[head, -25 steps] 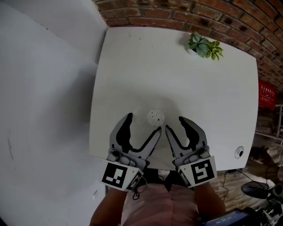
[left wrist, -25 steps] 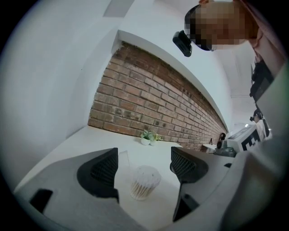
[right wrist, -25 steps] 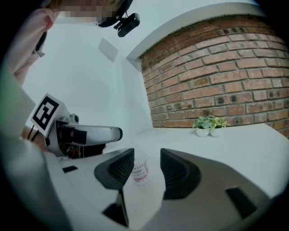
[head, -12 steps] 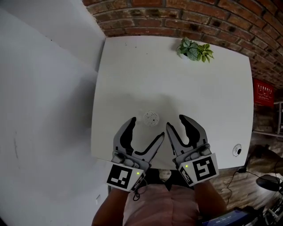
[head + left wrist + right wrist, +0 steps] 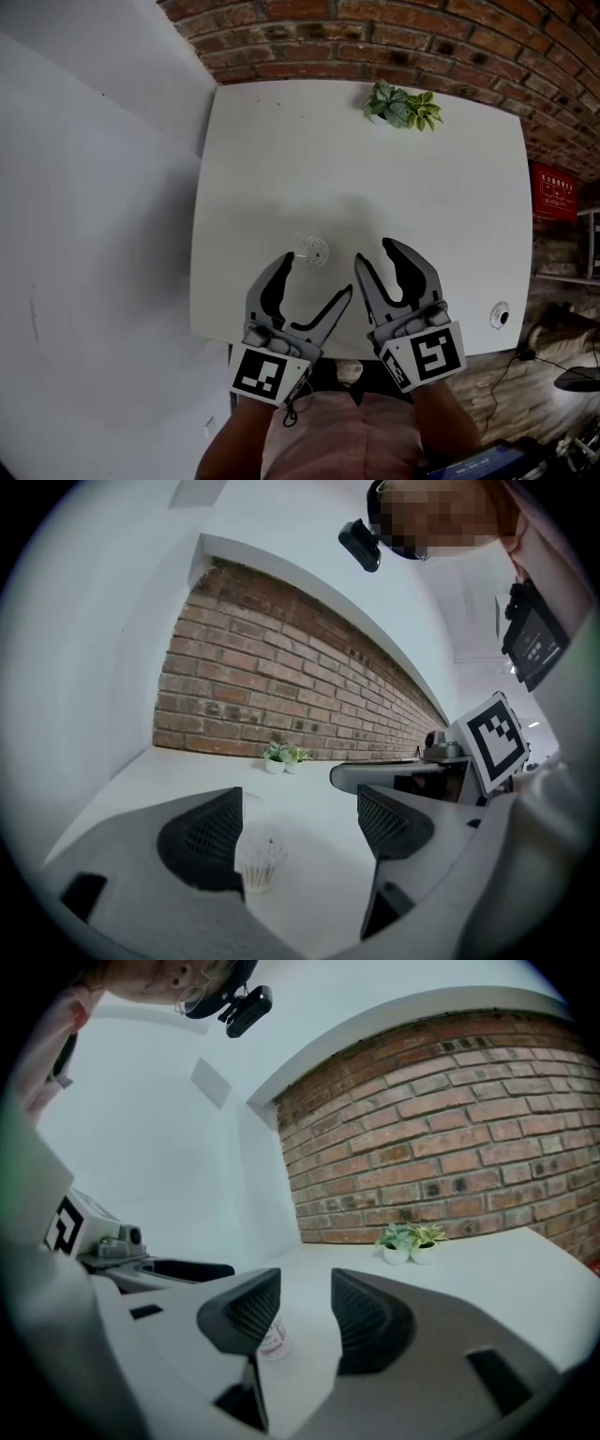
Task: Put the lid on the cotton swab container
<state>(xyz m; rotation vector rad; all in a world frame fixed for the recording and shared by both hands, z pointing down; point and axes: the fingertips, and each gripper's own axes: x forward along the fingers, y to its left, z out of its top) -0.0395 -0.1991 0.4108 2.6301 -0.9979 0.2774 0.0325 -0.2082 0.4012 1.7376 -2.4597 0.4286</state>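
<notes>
The cotton swab container [image 5: 314, 251] is a small clear round tub of white swabs, standing on the white table [image 5: 281, 159] near its front edge. I see no separate lid in any view. My left gripper [image 5: 317, 276] is open, just short of the container [image 5: 255, 857], which shows beside its left jaw. To the right, my right gripper [image 5: 375, 253] also stands open and empty. In the right gripper view the container [image 5: 275, 1341] sits low, partly hidden by the left jaw of the right gripper [image 5: 305, 1312].
A small potted plant [image 5: 403, 105] stands at the table's far edge against the brick wall [image 5: 422, 37]. A round cable hole [image 5: 500, 315] is at the front right corner. A white wall runs along the left.
The head view has pulled back a little. Both grippers sit slightly further right of the container, which now lies off the left gripper's fingertips. Nothing has been taken hold of.
</notes>
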